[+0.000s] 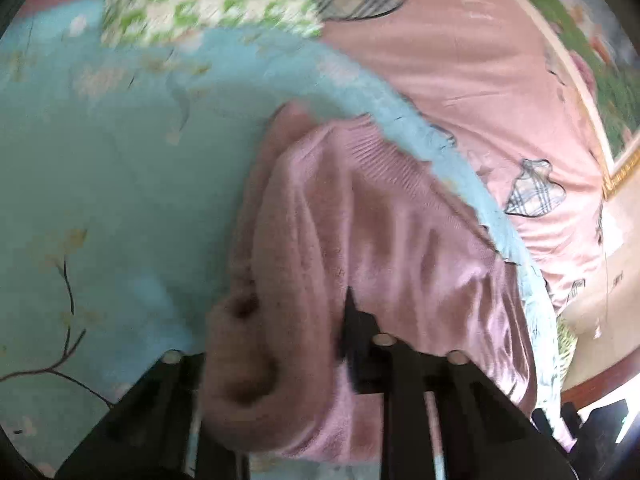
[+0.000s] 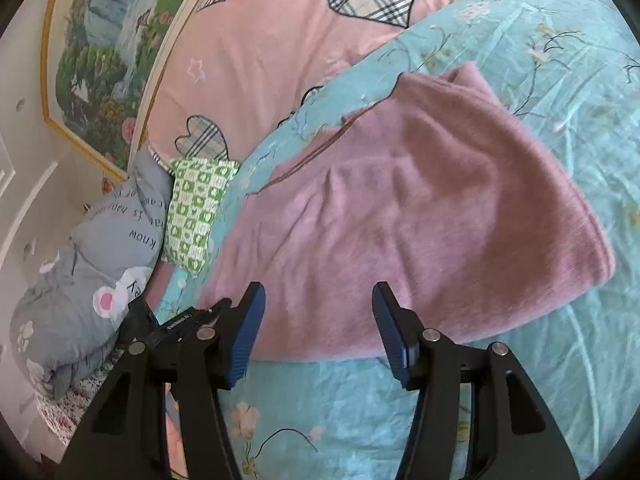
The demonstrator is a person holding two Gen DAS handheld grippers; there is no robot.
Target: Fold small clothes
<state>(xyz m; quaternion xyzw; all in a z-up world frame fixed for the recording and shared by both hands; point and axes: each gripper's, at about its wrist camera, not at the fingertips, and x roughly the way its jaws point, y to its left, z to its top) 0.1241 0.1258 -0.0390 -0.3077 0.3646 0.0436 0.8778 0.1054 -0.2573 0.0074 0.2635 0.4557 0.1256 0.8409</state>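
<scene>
A pink knitted sweater [image 2: 420, 216] lies folded on the light blue floral bedcover [image 2: 540, 60]. My right gripper [image 2: 318, 320] is open and empty, its blue pads [image 2: 248, 336] just above the sweater's near edge. In the left wrist view the same sweater [image 1: 360, 240] bunches up between the fingers of my left gripper [image 1: 304, 344]. The cloth covers the left pad; the right finger [image 1: 360, 332] presses into it. The view is motion-blurred.
A pink sheet with plaid hearts [image 2: 280, 40] lies beyond the blue cover. A green checked pillow [image 2: 196, 212] and a grey printed pillow [image 2: 100, 260] sit at the left. A framed landscape picture [image 2: 100, 60] hangs on the wall behind.
</scene>
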